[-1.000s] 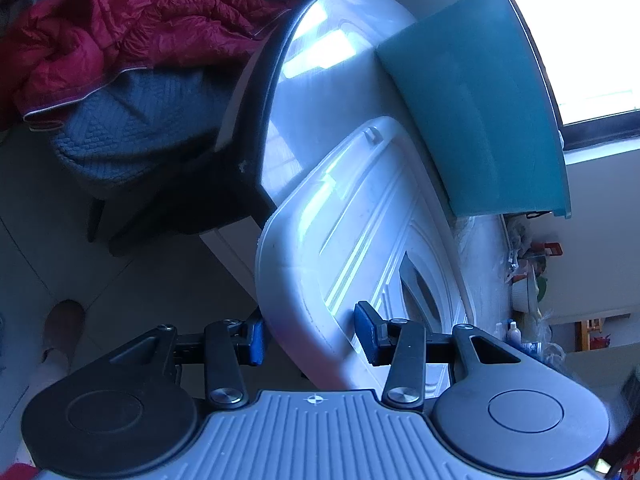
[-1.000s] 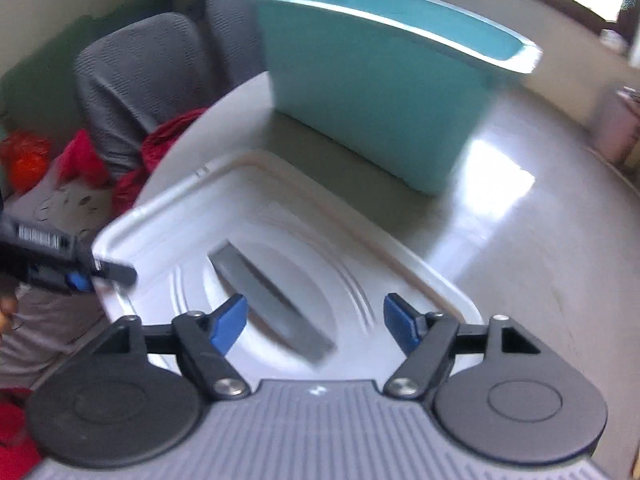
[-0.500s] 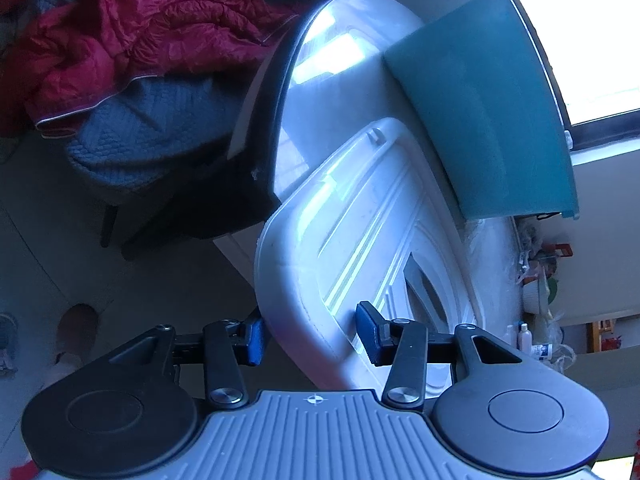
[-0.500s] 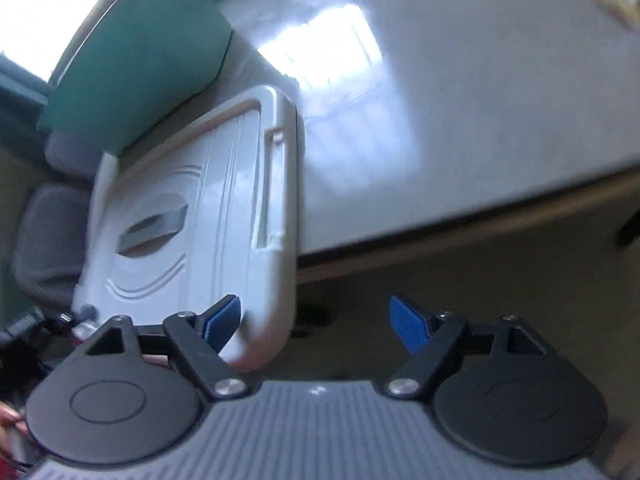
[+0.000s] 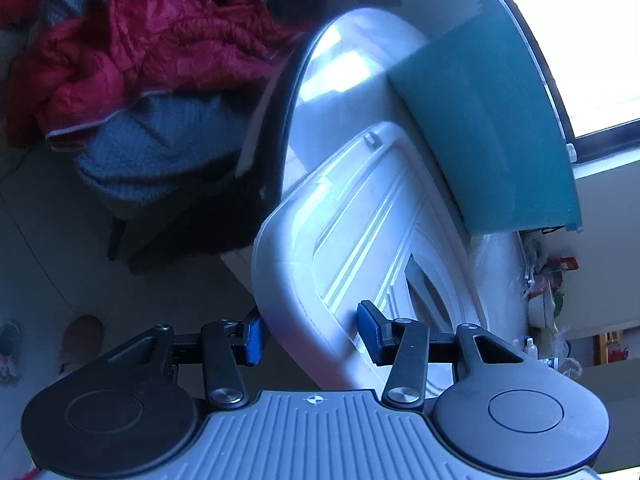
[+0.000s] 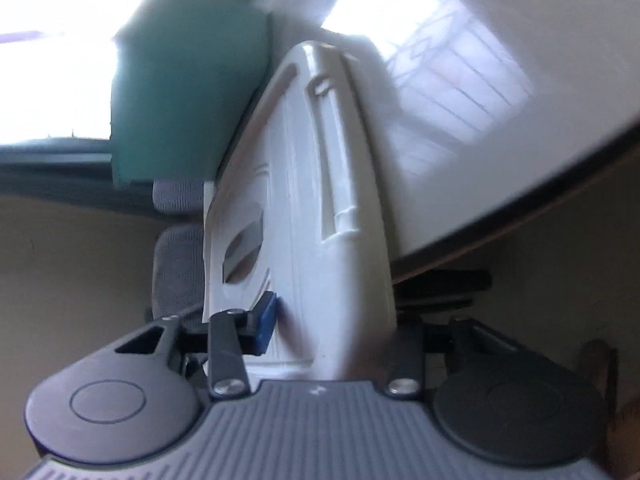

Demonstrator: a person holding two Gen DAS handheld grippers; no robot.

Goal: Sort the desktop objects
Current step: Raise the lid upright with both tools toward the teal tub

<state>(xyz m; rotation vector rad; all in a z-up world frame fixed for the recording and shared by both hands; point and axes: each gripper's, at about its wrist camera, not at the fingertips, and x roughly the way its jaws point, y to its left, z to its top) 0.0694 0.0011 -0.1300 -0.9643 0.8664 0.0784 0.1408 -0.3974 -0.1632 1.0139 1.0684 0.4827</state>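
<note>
1. The left gripper (image 5: 308, 334) straddles the near rim of the white lid (image 5: 360, 232). One blue pad sits under the rim and the other above it, both seeming to touch, so it pinches the lid, though its jaws are easing slightly apart.
2. The lid lies flat on the table (image 5: 344, 92) with its near edge overhanging the table edge. Its grey handle (image 5: 424, 292) sits in the round recess at its middle.
3. The teal bin (image 5: 488, 128) stands on the table just beyond the lid's far edge, upright and open at the top.
4. The right gripper (image 6: 328, 326) has the lid's (image 6: 320, 200) other overhanging edge between its jaws, which are closing. One blue pad presses the top face; the other pad is hidden under the rim.
5. The step in hand looks like a two-handed grab of the lid, probably to set it on the bin (image 6: 188, 92).
6. The next move calls for the right grip to finish, then an even lift by both hands, keeping the lid level and clearing the bin's rim before lowering.
</note>
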